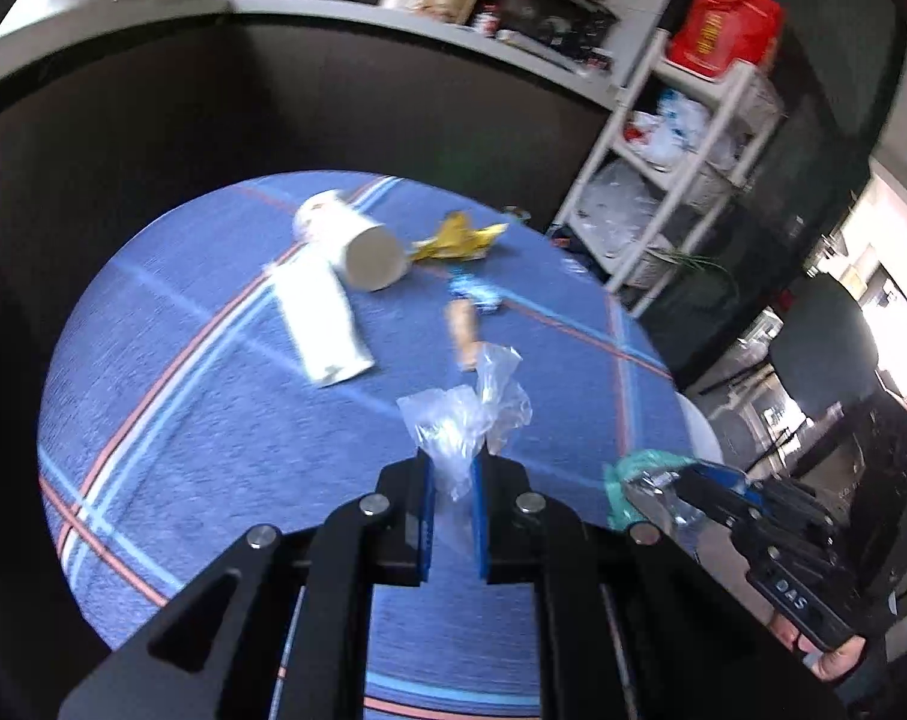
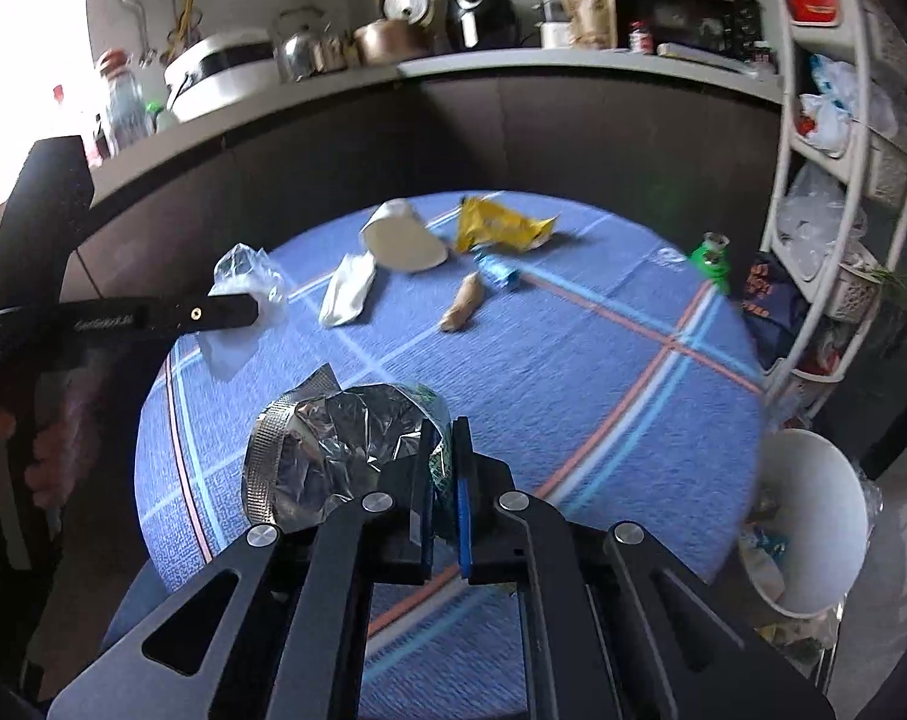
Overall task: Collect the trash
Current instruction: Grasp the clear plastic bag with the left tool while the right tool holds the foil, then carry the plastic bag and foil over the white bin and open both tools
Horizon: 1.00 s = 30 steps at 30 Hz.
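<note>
I have two pieces of trash in hand. The left gripper (image 1: 453,468) is clamped on a crumpled clear plastic film wrapper (image 1: 462,420), its blue pads pinching only the lower tail of it; most of the film stands free above the fingertips. The right gripper (image 2: 445,450) is clamped on the edge of a crushed silver foil snack bag with a green printed outside (image 2: 333,450), jaws almost together, with the bulk of the bag hanging off to its left.

Both loads are clear of the round blue woven tablecloth with red and white stripes (image 1: 213,450). The white plastic bin (image 2: 813,516) sits on the floor just past the table's right edge, with trash already in it.

Risks as I see them:
- Film grip is thin and slippery. A fast swing to the bin could let it slide out and drop on the cloth or floor.
- Foil bag is held off-centre. It may pivot or tear at the pinch and fall short of the bin.
- Both hands heading for one bin: the grippers sit near each other, so they could clash or snag each other's load.
- Light film may cling to the pad on release and not drop.

Left on the cloth: a white paper cup on its side (image 1: 357,252), a flat white paper sleeve (image 1: 327,330), a crumpled yellow wrapper (image 1: 459,237), a small blue wrapper (image 2: 496,270), and a tan stubby piece (image 2: 462,303) I can't identify. A green-capped item (image 2: 711,255) sits near the far right rim.
</note>
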Available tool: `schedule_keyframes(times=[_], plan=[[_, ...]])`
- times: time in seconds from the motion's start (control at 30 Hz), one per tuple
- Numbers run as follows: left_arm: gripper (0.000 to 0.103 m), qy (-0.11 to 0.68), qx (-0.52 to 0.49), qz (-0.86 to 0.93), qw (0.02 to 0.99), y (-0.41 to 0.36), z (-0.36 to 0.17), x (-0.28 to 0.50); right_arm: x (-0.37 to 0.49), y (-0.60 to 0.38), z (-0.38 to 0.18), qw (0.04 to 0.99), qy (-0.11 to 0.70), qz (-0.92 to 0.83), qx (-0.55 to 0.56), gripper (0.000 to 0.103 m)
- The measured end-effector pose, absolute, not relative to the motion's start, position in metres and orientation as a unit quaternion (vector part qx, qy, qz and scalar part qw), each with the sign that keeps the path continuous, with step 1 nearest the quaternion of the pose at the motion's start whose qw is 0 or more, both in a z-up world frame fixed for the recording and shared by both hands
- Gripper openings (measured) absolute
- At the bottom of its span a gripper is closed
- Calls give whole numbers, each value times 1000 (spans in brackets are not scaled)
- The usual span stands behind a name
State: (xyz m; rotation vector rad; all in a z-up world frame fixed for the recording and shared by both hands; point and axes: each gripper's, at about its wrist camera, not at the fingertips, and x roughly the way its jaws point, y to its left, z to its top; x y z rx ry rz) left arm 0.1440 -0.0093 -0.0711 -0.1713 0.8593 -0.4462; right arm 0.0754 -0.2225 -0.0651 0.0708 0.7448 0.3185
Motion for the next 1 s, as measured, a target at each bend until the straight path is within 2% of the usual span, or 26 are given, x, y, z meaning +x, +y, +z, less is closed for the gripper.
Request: schedule_keyframes(times=[0.3,0.53,1.0], plan=[[11,391,-43,-285,874,-87,-37,125,52,-299,-52,936,330,91,82,5],[11,394,-28,-343,852,-155,-27,124,37,-362,-66,937,327,26,116,5],[11,435,12,-419,797,-289,-64,142,35,-469,-121,922,345,-90,153,5]])
